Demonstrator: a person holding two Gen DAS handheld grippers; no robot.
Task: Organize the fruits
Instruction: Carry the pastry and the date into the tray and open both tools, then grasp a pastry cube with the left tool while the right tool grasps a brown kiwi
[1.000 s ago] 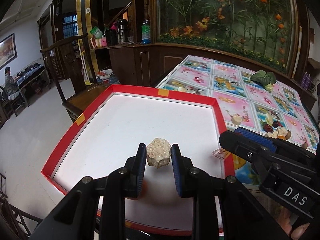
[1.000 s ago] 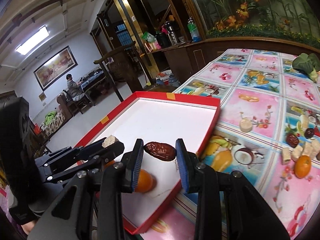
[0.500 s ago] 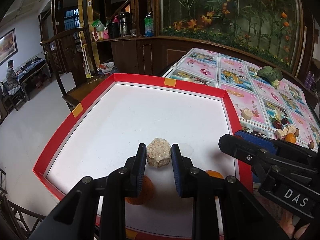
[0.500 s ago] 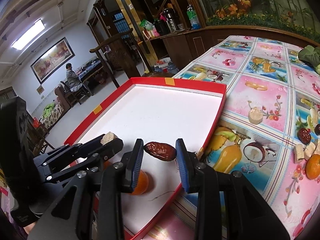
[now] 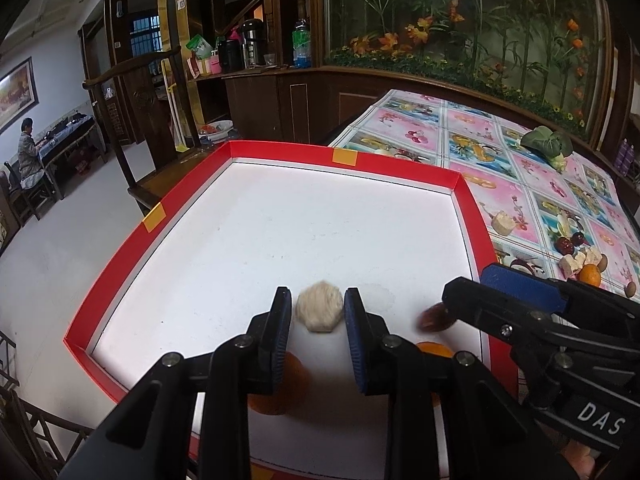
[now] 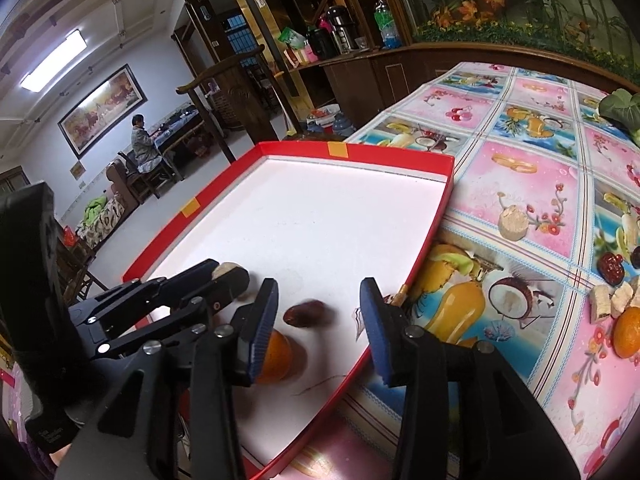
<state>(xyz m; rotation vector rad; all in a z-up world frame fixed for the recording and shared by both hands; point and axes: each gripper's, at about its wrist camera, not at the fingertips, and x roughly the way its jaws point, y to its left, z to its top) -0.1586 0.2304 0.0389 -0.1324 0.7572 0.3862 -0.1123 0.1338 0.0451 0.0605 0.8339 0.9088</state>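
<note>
A fruit-print cloth covers the worktop (image 6: 532, 184); a red-rimmed white tray (image 5: 112, 280) sits on it. Both hand-held grippers have just been opening: the left hand-held gripper (image 5: 318, 312) flanks a pale chunk (image 5: 319, 311), while the right hand-held gripper (image 6: 318, 312) is released around a brown date (image 6: 306, 313) beside an orange (image 6: 276, 354).

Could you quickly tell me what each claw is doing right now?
Left claw: has just been opening; pale beige faceted chunk between the pads, apparently released.
Right claw: open, just widened; wrinkled dark red date lies loose between the pads.
</note>
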